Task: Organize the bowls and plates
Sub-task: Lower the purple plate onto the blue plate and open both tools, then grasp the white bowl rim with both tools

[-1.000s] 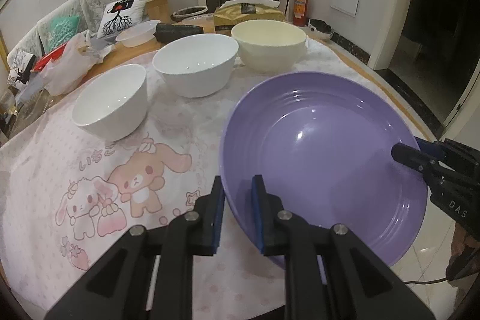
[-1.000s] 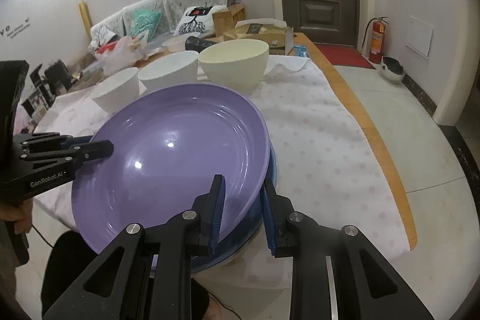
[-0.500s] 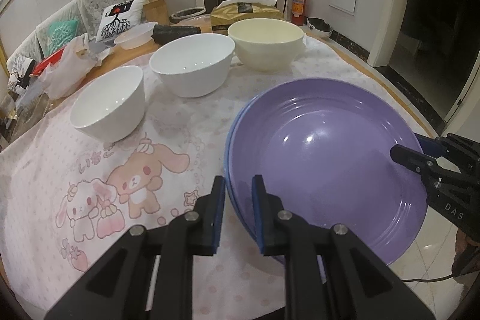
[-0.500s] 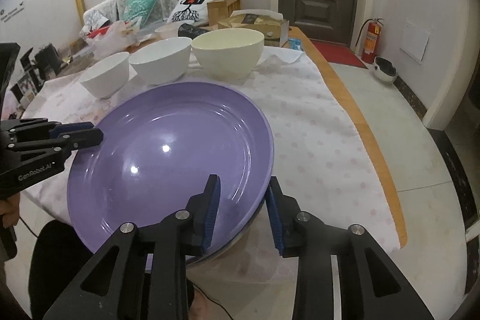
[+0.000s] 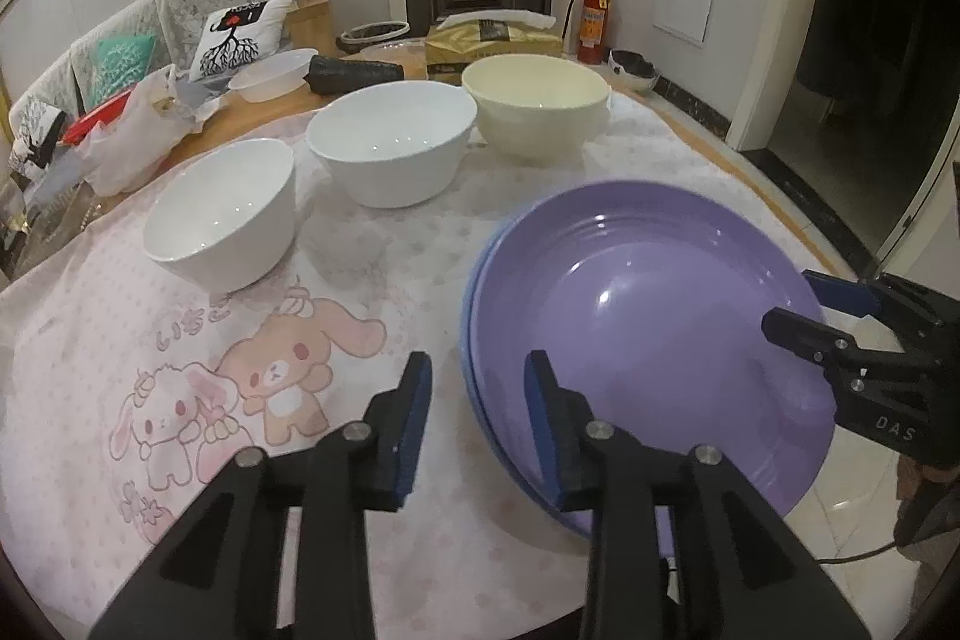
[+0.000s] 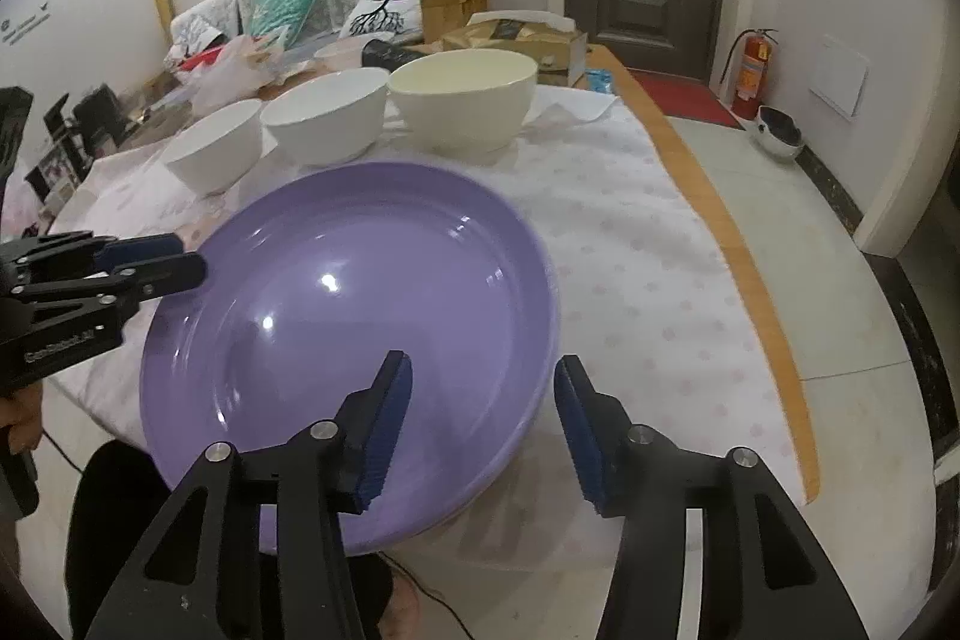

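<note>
A large purple plate [image 5: 648, 316] [image 6: 354, 316] lies stacked on a blue plate [image 5: 474, 388] at the table's near edge. My left gripper [image 5: 477, 400] has its jaws opening around the stack's left rim, pads clear of it. My right gripper [image 6: 480, 418] is opening too, straddling the plate's right rim without pressing it. Each gripper shows in the other's view, the right gripper [image 5: 804, 310] and the left gripper [image 6: 180, 256]. Behind stand a small white bowl [image 5: 225, 214], a bigger white bowl [image 5: 390, 148] and a cream bowl [image 5: 537, 106].
A pink cartoon tablecloth [image 5: 240, 370] covers the table. At the back lie a plastic bag [image 5: 132, 130], a clear container [image 5: 273, 73], a dark roll [image 5: 354, 73] and a gold box [image 5: 492, 37]. The table's wooden edge [image 6: 738, 244] drops to tiled floor on the right.
The purple plate came down onto the blue plate. Both grippers, shut on its rim a second ago, have spread their jaws and let it go.
</note>
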